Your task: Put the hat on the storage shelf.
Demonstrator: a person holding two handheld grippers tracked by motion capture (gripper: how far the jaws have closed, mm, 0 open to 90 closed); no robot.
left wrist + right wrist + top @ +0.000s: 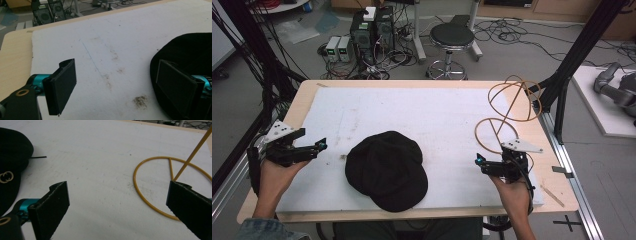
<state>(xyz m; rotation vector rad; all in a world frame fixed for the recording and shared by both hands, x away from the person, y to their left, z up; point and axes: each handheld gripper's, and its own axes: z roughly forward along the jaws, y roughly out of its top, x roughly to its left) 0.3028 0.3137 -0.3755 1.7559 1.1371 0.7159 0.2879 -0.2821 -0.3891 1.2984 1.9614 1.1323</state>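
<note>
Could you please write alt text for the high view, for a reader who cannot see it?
A black cap lies on a white mat on a wooden table, between two hand-held grippers, the left gripper and the right gripper, both open and pointing inward. A yellow wire stand stands at the mat's far right.

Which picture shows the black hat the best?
The high view: the whole hat lies on the white mat. The left gripper view shows one edge behind a claw finger. The right gripper view shows a corner with a gold logo.
</note>
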